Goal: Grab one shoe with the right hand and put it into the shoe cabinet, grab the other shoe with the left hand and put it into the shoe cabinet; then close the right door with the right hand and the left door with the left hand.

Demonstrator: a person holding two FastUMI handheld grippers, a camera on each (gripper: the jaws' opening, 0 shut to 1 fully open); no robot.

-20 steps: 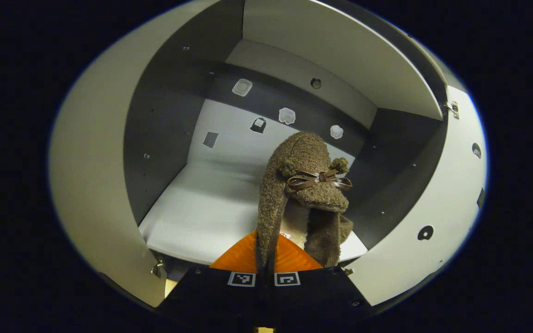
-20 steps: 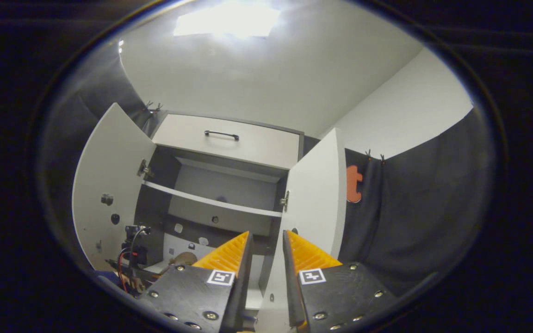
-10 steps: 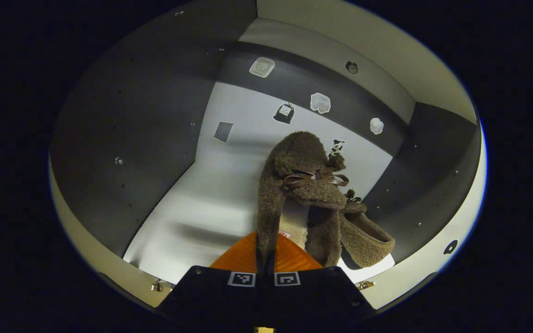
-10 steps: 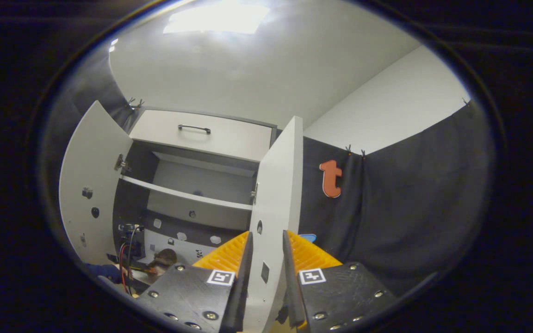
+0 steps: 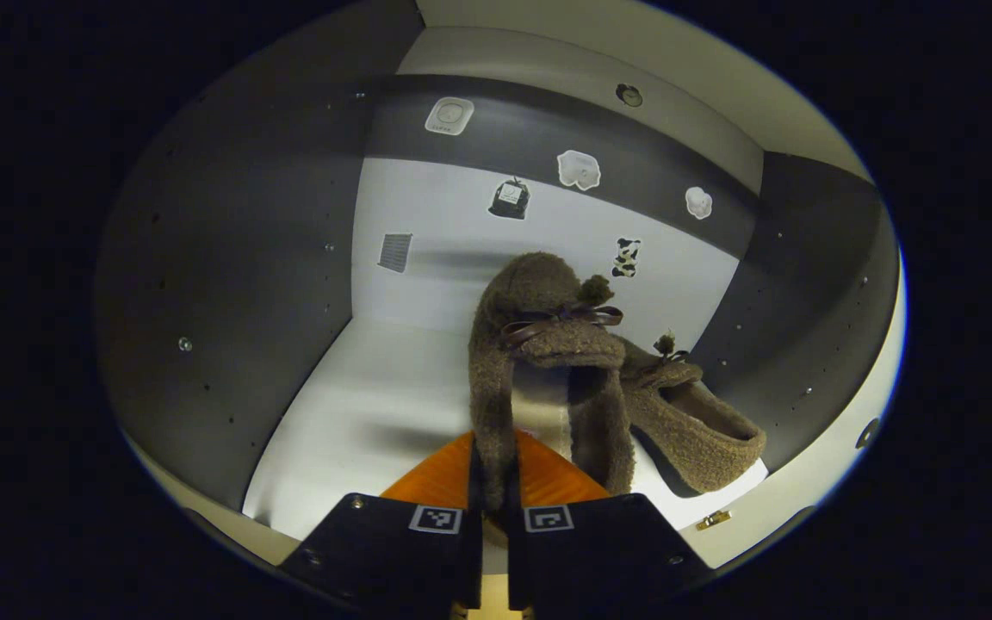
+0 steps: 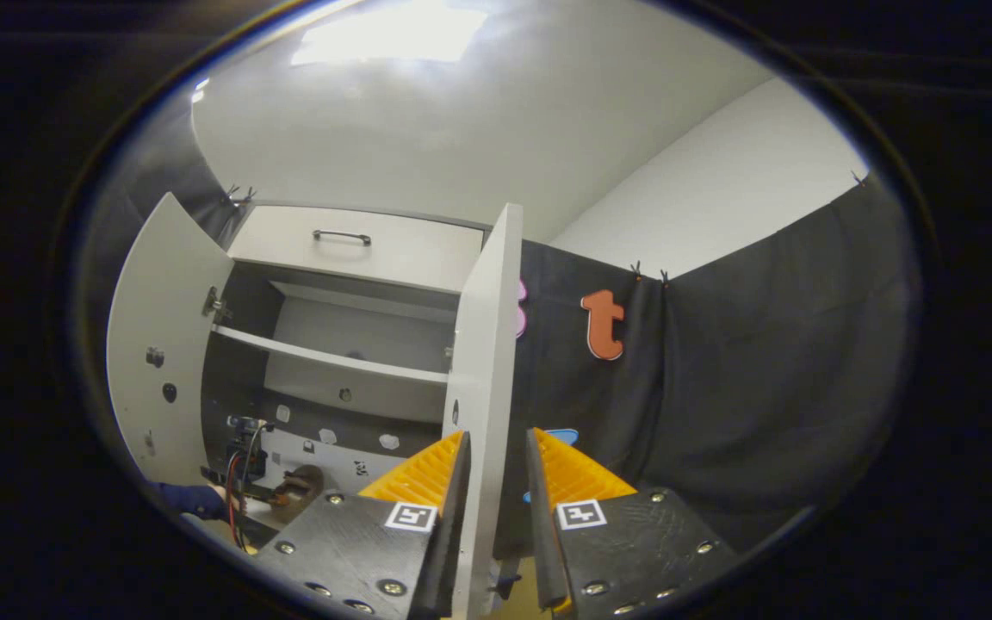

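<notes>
Since a second ago the left gripper [image 5: 492, 482] has carried its fuzzy brown slipper with a ribbon bow [image 5: 548, 370] past the doorway and deep into the lower compartment of the grey-and-white shoe cabinet [image 5: 229, 284], and the open right door [image 6: 483, 387] has swung across the right gripper view until it stands nearly edge-on.

Left gripper view: the fingers are closed on the left wall of the slipper's collar, and the slipper hangs forward from them with its toe pointing at the back panel. Whether its sole touches the white cabinet floor [image 5: 358, 405] cannot be told. A second matching brown slipper [image 5: 685, 422] lies on that floor at the right, close against the dark right wall, its heel toward the front edge; it lies just beside the held slipper, partly behind it. Several small stickers [image 5: 579, 169] sit on the back panel.

Right gripper view: the right gripper [image 6: 496, 482] is held outside the cabinet with its fingers a little apart, the front edge of the right door between them; contact with the door cannot be confirmed. The left door [image 6: 160, 344] stands wide open. Above are a white shelf [image 6: 332, 355] and a drawer with a dark bar handle [image 6: 342, 235]. Low at the left, a hand in a blue sleeve [image 6: 190, 498] reaches into the lower compartment with the other gripper and a slipper.
</notes>
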